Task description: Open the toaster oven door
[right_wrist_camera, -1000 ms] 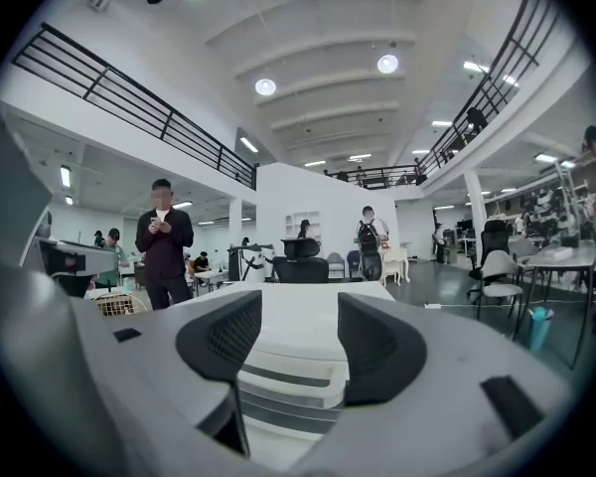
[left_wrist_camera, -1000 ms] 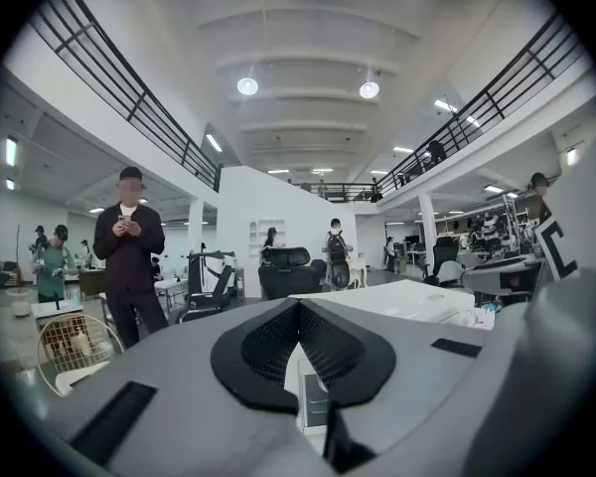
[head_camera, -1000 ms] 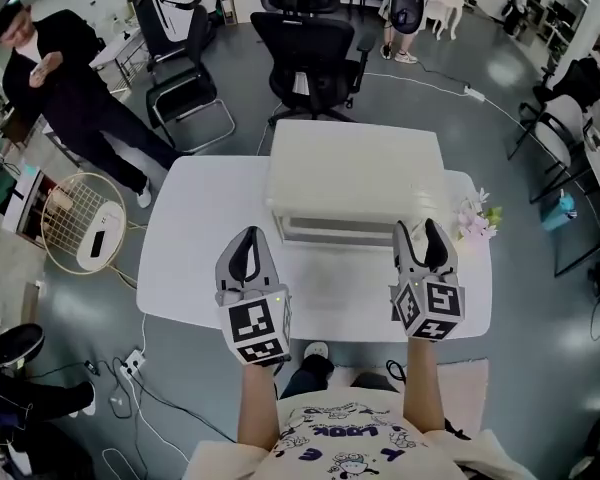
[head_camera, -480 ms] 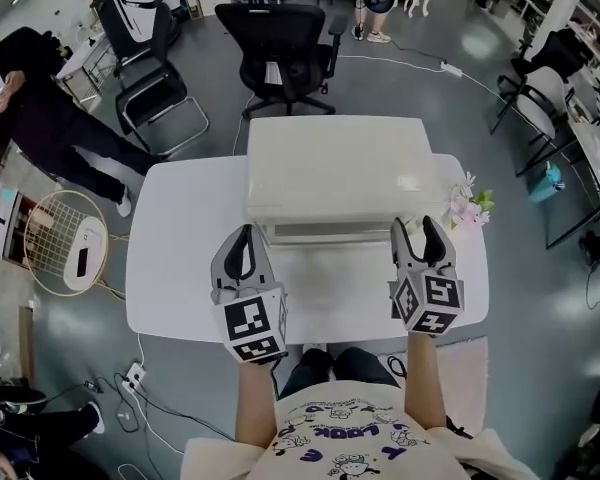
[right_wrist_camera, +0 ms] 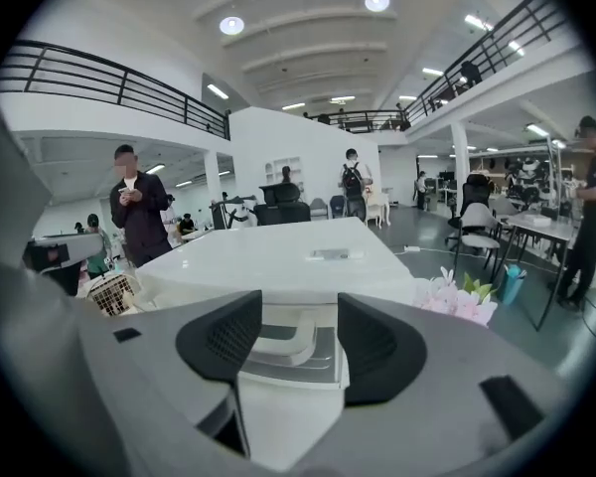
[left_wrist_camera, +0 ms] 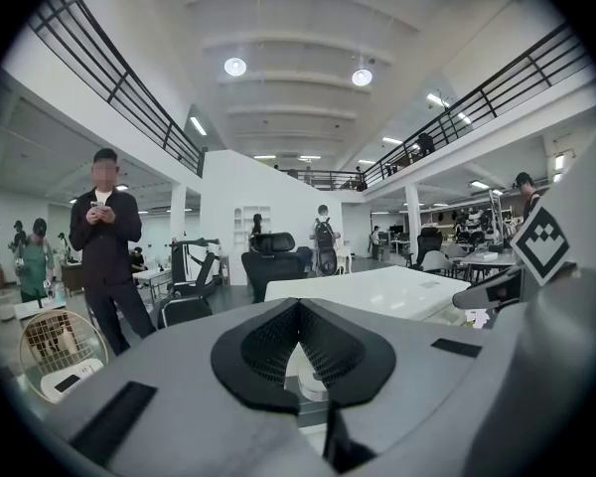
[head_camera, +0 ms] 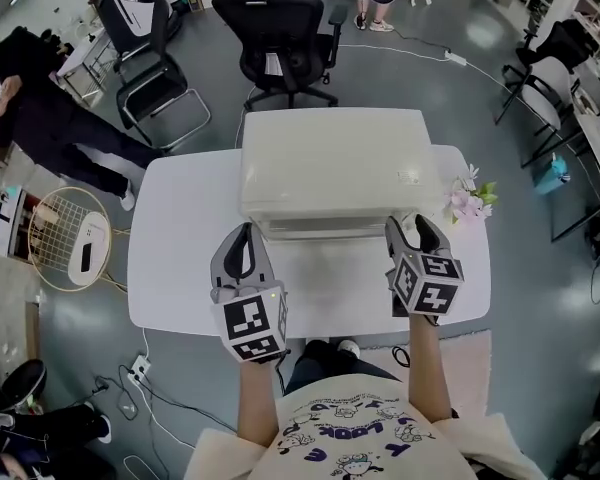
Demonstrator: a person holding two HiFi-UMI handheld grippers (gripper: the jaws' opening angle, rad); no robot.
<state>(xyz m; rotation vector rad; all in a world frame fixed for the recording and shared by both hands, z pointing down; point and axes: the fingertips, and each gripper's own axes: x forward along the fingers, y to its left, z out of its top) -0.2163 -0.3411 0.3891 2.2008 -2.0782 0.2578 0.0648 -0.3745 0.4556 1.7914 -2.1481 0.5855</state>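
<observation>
The white toaster oven (head_camera: 332, 168) stands at the middle of the white table (head_camera: 180, 258), with its door shut and its front facing me. My left gripper (head_camera: 245, 232) hovers in front of the oven's lower left corner. Its fingertips meet, with nothing held between them (left_wrist_camera: 298, 308). My right gripper (head_camera: 412, 226) hangs off the oven's lower right corner, open and empty. In the right gripper view the door's pale handle (right_wrist_camera: 290, 332) shows through the gap between the jaws (right_wrist_camera: 300, 344), still some way off.
A bunch of pink flowers (head_camera: 470, 206) lies on the table right of the oven. Behind the table stands a black office chair (head_camera: 280, 28) and a folding chair (head_camera: 158, 93). A person (head_camera: 40, 108) stands at the left by a round wire fan (head_camera: 72, 240).
The head view has shifted, so the oven sits a little higher in the picture. Both grippers stay in front of the oven, the right one slightly nearer its corner. Jaws unchanged.
</observation>
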